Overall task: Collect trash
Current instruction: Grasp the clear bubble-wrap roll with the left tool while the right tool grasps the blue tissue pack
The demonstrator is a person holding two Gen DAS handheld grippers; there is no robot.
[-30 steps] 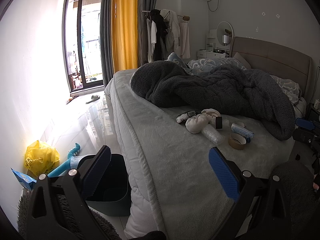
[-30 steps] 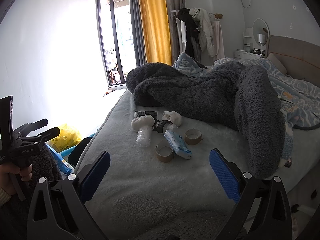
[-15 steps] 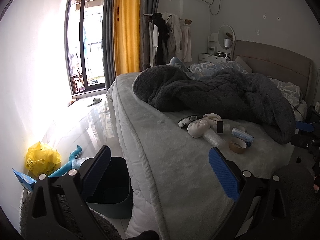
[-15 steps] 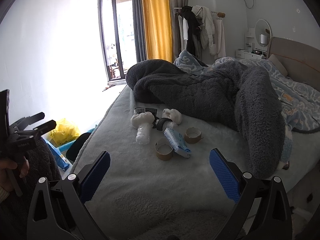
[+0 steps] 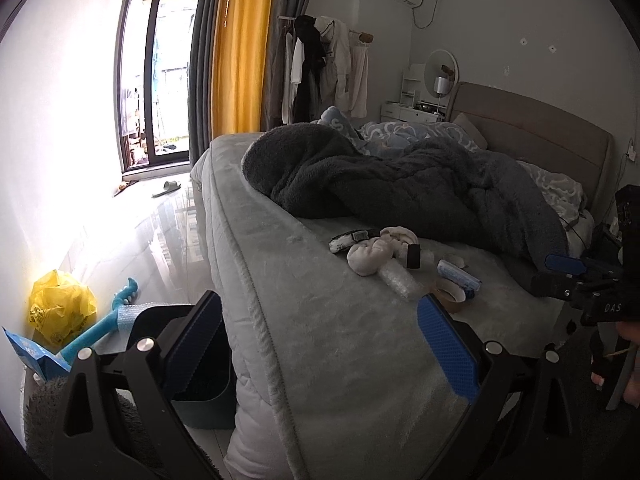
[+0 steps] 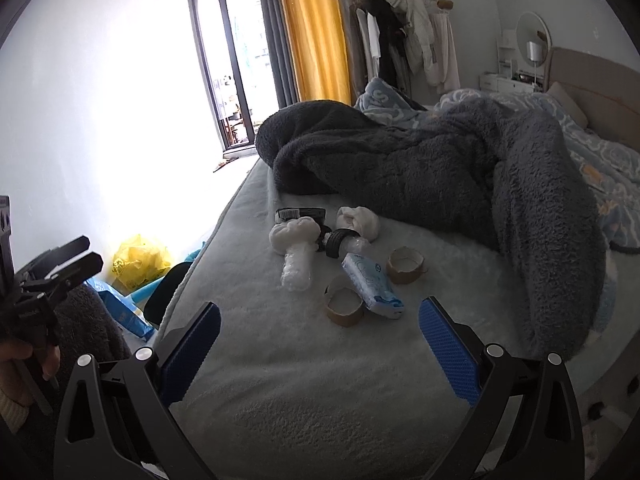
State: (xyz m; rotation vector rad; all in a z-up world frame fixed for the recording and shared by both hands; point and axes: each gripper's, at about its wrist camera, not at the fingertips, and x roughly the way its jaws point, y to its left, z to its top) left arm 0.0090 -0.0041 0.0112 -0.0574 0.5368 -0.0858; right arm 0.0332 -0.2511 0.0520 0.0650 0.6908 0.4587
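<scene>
A pile of trash lies on the grey bed (image 6: 304,380): two white tissue wads (image 6: 296,234), a bubble-wrap roll (image 6: 296,270), a black tape roll (image 6: 336,242), a blue-white tissue pack (image 6: 372,284), two cardboard tape cores (image 6: 344,302) and a black wrapper (image 6: 300,213). My right gripper (image 6: 320,354) hovers open over the bed, short of the pile, holding nothing. My left gripper (image 5: 320,348) is open and empty at the bed's corner, above a dark green bin (image 5: 204,396) on the floor. The tissue wad (image 5: 368,256) and bubble wrap (image 5: 400,282) show in the left wrist view too.
A dark fleece blanket (image 6: 420,172) is heaped behind the pile. On the floor by the wall lie a yellow bag (image 5: 60,312), a blue toy (image 5: 108,320) and a blue packet (image 5: 32,354). A hand holds the left gripper (image 6: 60,264) at the left.
The left gripper has sunk lower beside the bed's corner, so the bed edge looms larger. The right gripper has edged a little nearer the pile. Both stay open.
</scene>
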